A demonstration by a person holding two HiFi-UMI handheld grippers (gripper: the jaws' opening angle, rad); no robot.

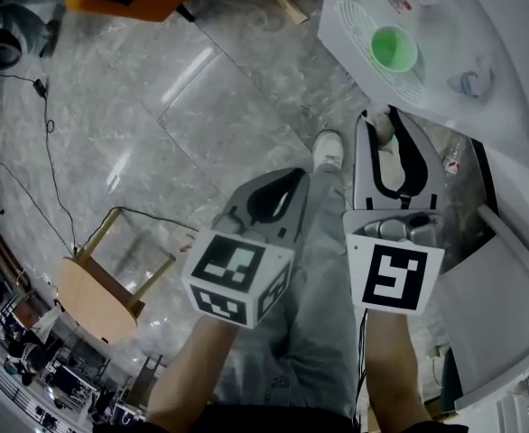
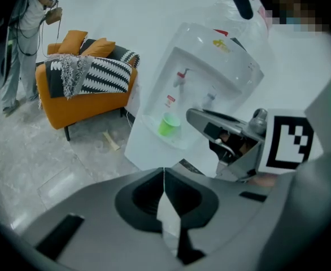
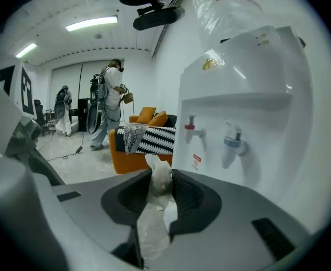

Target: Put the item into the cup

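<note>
A green cup stands on the drip tray of a white water dispenser, under its taps. My right gripper is shut on a small pale, crumpled plastic packet, which sticks out above the tips. It is held in front of the dispenser, short of the cup and a little to its right; that gripper's view does not show the cup. My left gripper hangs beside it, over the floor. Its jaws are shut tip to tip with nothing between them.
An orange sofa with a striped throw stands left of the dispenser. Below me to the left are a wooden stool and floor cables. A wood strip lies near the dispenser's base. People stand farther back.
</note>
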